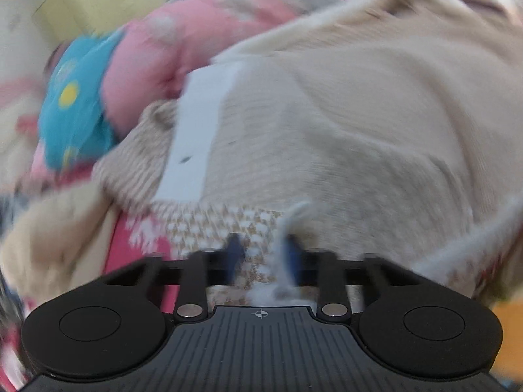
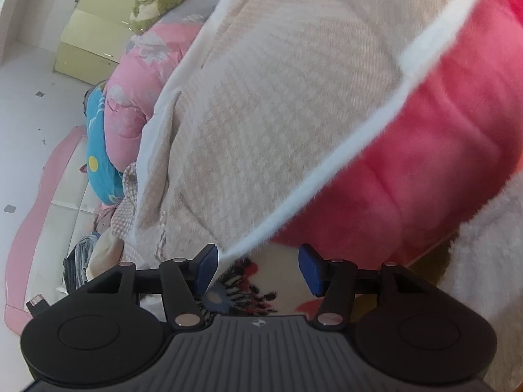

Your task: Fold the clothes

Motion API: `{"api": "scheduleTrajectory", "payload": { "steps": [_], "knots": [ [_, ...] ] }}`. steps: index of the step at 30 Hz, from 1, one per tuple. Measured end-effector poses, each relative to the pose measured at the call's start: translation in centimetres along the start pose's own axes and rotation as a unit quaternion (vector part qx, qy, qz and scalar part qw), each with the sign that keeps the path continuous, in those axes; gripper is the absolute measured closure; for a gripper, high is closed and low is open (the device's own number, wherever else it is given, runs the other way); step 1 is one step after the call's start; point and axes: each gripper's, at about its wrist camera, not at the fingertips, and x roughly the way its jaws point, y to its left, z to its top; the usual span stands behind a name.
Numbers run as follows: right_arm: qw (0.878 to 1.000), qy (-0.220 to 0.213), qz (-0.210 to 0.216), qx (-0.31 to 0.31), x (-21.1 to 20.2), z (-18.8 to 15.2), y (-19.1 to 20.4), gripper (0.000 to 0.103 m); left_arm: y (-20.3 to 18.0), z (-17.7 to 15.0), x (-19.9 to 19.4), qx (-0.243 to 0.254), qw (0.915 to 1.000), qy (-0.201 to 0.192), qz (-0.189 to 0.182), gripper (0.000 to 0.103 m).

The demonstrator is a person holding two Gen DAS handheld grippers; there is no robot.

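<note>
A beige houndstooth jacket (image 1: 359, 114) with a fluffy white trim (image 1: 291, 222) fills the blurred left wrist view; a white label (image 1: 199, 130) shows on its lining. My left gripper (image 1: 263, 254) is partly open right at the hem, with the trim running down between its blue fingers, close to the right one. In the right wrist view the same jacket (image 2: 261, 114) hangs close ahead, and its white trim (image 2: 327, 170) crosses diagonally. My right gripper (image 2: 258, 268) stands open, and the trim's lower end reaches its left finger (image 2: 207, 268). Nothing is clamped.
A red fleece blanket (image 2: 441, 147) lies right of the jacket, and a printed fabric (image 2: 248, 287) sits under the right gripper. A pink quilt (image 2: 130, 98), a blue cushion (image 2: 98, 150), other clothes (image 2: 78, 261), a pink bed edge (image 2: 39, 196), the white floor (image 2: 29, 114) and a yellow-green cabinet (image 2: 91, 32) are at left.
</note>
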Motion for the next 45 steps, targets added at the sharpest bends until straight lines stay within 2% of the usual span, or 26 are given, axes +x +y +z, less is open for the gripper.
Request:
{"api": "scheduleTrajectory", "payload": {
  "steps": [2, 4, 7, 11, 13, 15, 17, 22, 27, 31, 32, 33, 34, 36, 38, 42, 45],
  "knots": [
    [1.000, -0.007, 0.006, 0.000, -0.3, 0.3, -0.2, 0.046, 0.8, -0.1, 0.0, -0.025, 0.9996, 0.002, 0.013, 0.098],
    [1.000, -0.014, 0.010, 0.012, -0.3, 0.5, -0.6, 0.046, 2.7, -0.4, -1.3, -0.098, 0.9946, -0.020, 0.028, 0.099],
    [0.999, -0.028, 0.009, 0.045, -0.1, 0.7, -1.5, 0.046, 5.5, -1.1, -3.7, -0.192, 0.9784, -0.058, 0.051, 0.099],
    [0.997, -0.042, 0.016, 0.066, 0.3, 0.8, -2.0, 0.046, 7.4, -1.9, -5.8, -0.265, 0.9590, -0.081, 0.062, 0.100],
    [0.997, -0.047, 0.012, 0.060, 0.3, 0.6, -1.8, 0.047, 7.7, -2.3, -6.7, -0.286, 0.9521, -0.096, 0.050, 0.100],
    [0.997, -0.051, 0.010, 0.057, 0.3, 0.5, -1.7, 0.052, 8.0, -2.7, -7.9, -0.314, 0.9413, -0.123, 0.020, 0.100],
    [0.996, -0.051, 0.022, 0.071, -0.1, 0.4, -2.0, 0.053, 8.3, -3.1, -9.0, -0.338, 0.9290, -0.151, -0.011, 0.100],
    [0.984, -0.042, 0.084, 0.150, -0.3, 0.1, -3.7, 0.053, 8.6, -4.0, -11.4, -0.369, 0.8998, -0.219, -0.080, 0.100],
    [0.982, -0.015, 0.105, 0.155, 1.4, -0.1, -2.9, 0.052, 8.2, -3.9, -11.8, -0.375, 0.8946, -0.226, -0.092, 0.100],
    [0.987, -0.012, 0.104, 0.125, 2.5, 0.1, -1.7, 0.055, 8.4, -4.4, -11.9, -0.400, 0.8797, -0.228, -0.117, 0.101],
    [0.988, -0.013, 0.095, 0.119, 2.8, 0.4, -1.6, 0.065, 8.5, -4.6, -11.9, -0.406, 0.8763, -0.228, -0.123, 0.101],
    [0.990, -0.015, 0.086, 0.113, 3.2, 0.6, -1.6, 0.087, 8.4, -4.7, -11.9, -0.409, 0.8739, -0.229, -0.129, 0.101],
    [0.991, -0.018, 0.080, 0.105, 3.3, 0.8, -1.5, 0.093, 8.3, -4.6, -12.0, -0.407, 0.8728, -0.232, -0.136, 0.101],
    [0.992, -0.039, 0.090, 0.073, 1.9, 1.2, -0.4, 0.097, 7.9, -4.5, -12.1, -0.403, 0.8705, -0.239, -0.150, 0.101],
    [0.992, -0.081, 0.096, 0.024, -0.7, 1.5, 1.3, 0.101, 7.6, -4.4, -12.2, -0.399, 0.8679, -0.246, -0.163, 0.101],
    [0.994, -0.102, 0.019, -0.024, -3.2, 1.0, 1.2, 0.102, 6.8, -4.1, -12.4, -0.390, 0.8628, -0.260, -0.190, 0.101],
    [0.991, -0.116, -0.038, -0.060, -5.1, 0.6, 1.2, 0.102, 5.8, -3.6, -11.9, -0.377, 0.8634, -0.262, -0.210, 0.101]
  ]
}}
